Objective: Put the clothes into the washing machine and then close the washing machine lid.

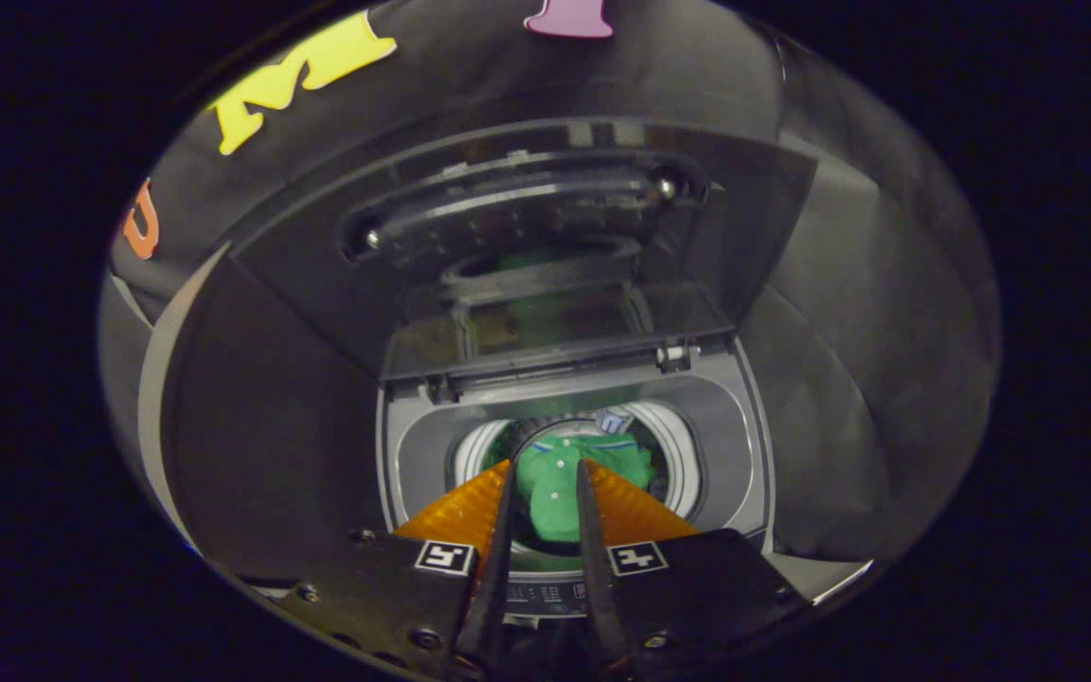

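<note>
Gripper (pixel 545 469) fingers apart, green shirt (pixel 569 483) crumpled

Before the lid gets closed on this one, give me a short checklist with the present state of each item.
1. Shirt inside the drum: ok, the green garment lies down in the opening.
2. Cloth clear of the rim: cannot tell, the fingers hide the near edge.
3. Gripper free of the shirt: cannot tell, its fingers stand slightly apart, with cloth showing in the gap between them.
4. Lid ready to swing down: ok, it stands raised behind the opening.
5. Hinge path clear: ok, nothing lies along it.
</note>
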`<state>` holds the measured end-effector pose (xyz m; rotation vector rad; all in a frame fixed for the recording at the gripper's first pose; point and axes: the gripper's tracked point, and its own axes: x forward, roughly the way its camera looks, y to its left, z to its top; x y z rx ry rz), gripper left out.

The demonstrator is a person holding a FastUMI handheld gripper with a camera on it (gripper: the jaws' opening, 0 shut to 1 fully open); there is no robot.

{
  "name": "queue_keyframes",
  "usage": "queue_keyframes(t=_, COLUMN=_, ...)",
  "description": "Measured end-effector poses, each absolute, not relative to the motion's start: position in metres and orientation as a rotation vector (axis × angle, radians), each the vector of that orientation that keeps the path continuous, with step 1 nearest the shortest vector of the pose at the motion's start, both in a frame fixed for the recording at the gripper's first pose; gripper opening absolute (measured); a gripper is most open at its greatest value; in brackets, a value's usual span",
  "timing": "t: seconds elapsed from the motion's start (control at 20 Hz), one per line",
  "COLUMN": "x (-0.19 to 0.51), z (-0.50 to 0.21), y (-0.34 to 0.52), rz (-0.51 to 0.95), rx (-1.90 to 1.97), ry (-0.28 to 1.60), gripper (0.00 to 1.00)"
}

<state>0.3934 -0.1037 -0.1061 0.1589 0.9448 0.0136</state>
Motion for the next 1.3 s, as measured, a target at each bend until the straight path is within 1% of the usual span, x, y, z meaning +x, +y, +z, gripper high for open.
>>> queue_keyframes(t=0.1, x=0.396, z=-0.080, y=-0.095, rz=0.068, rx=0.157, ry=0.902, gripper=0.50)
queue_keyframes(t=0.2, x=0.402, z=-0.054, y=-0.089, rz=0.108, rx=0.119, ry=0.844, gripper=0.51)
queue_keyframes(t=0.45, x=0.423, z=0.005, y=-0.079, rz=0.103, rx=-0.034, ry=0.696, gripper=0.52)
queue_keyframes(t=0.5, x=0.429, z=0.014, y=-0.075, rz=0.107, rx=-0.050, ry=0.668, gripper=0.53)
queue_keyframes(t=0.6, x=0.449, z=0.035, y=-0.066, rz=0.094, rx=-0.052, ry=0.598, gripper=0.72)
queue_keyframes(t=0.7, x=0.460, z=0.042, y=-0.067, rz=0.085, rx=-0.064, ry=0.586, gripper=0.89)
queue_keyframes(t=0.75, x=0.467, z=0.045, y=-0.065, rz=0.089, rx=-0.057, ry=0.586, gripper=0.94)
queue_keyframes(t=0.8, x=0.476, z=0.048, y=-0.063, rz=0.090, rx=-0.054, ry=0.586, gripper=0.96)
queue_keyframes(t=1.1, x=0.533, z=0.064, y=-0.080, rz=0.022, rx=-0.111, ry=0.548, gripper=0.96)
queue_keyframes(t=1.3, x=0.553, z=0.044, y=-0.083, rz=0.043, rx=-0.080, ry=0.591, gripper=0.96)
